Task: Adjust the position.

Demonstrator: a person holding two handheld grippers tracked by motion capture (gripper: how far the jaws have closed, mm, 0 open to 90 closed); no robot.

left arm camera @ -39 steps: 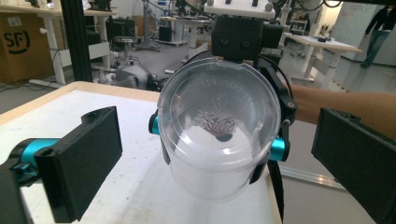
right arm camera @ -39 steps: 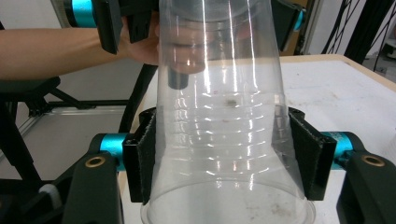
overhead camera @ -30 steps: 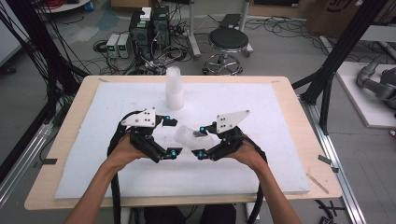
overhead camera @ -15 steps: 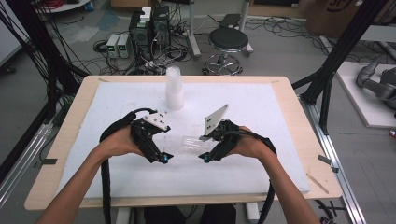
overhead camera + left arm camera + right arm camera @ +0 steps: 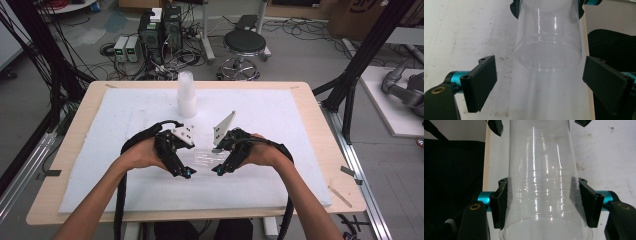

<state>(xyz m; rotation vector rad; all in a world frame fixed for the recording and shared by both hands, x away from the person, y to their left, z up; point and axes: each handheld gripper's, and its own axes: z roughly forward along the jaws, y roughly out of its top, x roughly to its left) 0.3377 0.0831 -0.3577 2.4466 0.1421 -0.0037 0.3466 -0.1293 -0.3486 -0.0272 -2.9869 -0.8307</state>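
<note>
Right gripper (image 5: 541, 202) clamps empty clear cup (image 5: 541, 185).

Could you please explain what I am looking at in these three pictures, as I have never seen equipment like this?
No robot here: a person at a table holds a hand-held claw tool in each hand. The high view looks down from above: the left claw and the right claw face each other over a white pad on the table. Each of the other two pictures comes from a camera riding on one claw, looking along its black jaws. Between the claws is a clear plastic cup lying sideways. The right claw's jaws press against its sides near the rim, so it holds the cup. The left claw's jaws stand wide apart, clear of the cup's closed base. Farther back stands a stack of white cups.
</note>
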